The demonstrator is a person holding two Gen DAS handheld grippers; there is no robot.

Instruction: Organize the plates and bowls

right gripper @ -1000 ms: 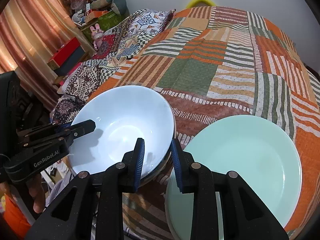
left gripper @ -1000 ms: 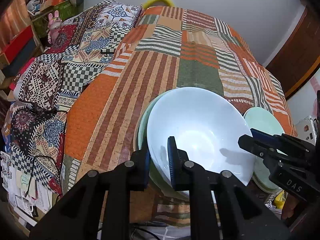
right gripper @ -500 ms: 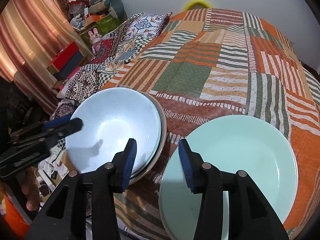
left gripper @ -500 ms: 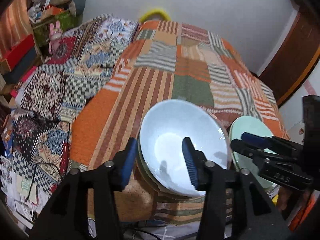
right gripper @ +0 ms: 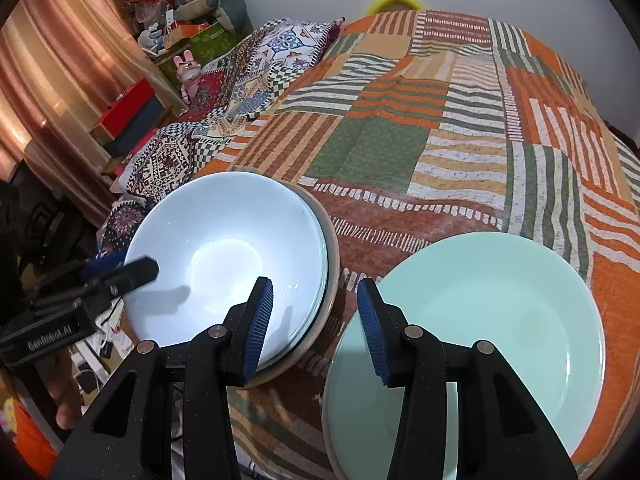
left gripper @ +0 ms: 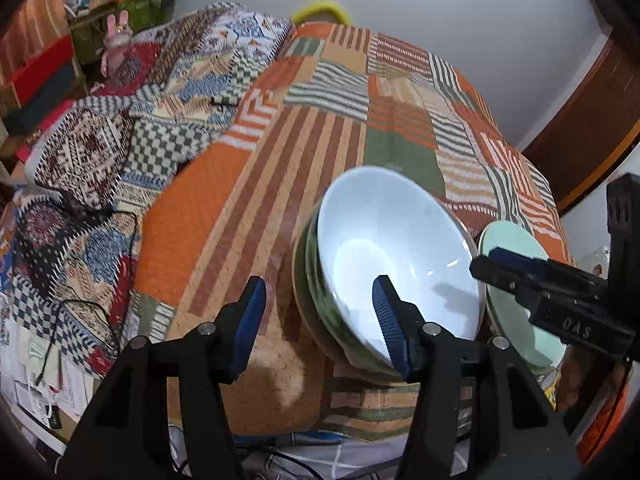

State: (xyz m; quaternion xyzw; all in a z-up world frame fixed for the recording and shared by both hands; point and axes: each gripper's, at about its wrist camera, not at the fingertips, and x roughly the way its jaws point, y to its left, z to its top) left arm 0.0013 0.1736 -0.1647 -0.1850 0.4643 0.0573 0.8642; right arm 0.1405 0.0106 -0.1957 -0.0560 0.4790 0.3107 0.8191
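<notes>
A pale blue bowl [left gripper: 396, 256] sits nested on top of other bowls near the front edge of a patchwork bedspread [left gripper: 320, 128]; it also shows in the right wrist view [right gripper: 224, 256]. A mint green plate [right gripper: 480, 320] lies on a stack to its right, seen small in the left wrist view [left gripper: 516, 312]. My left gripper [left gripper: 320, 320] is open and empty, drawn back in front of the bowls. My right gripper [right gripper: 314, 320] is open and empty, between the bowl stack and the plate.
A patterned quilt [left gripper: 120, 140] lies bunched on the bed's left side. Boxes, toys and a curtain [right gripper: 60, 60] stand at far left. A wooden door [left gripper: 592, 120] is at right. Cables and papers [left gripper: 48, 360] lie below the bed's left edge.
Both grippers opened, let go of the pale blue bowl and pulled back. The bowl now rests on the bowl stack.
</notes>
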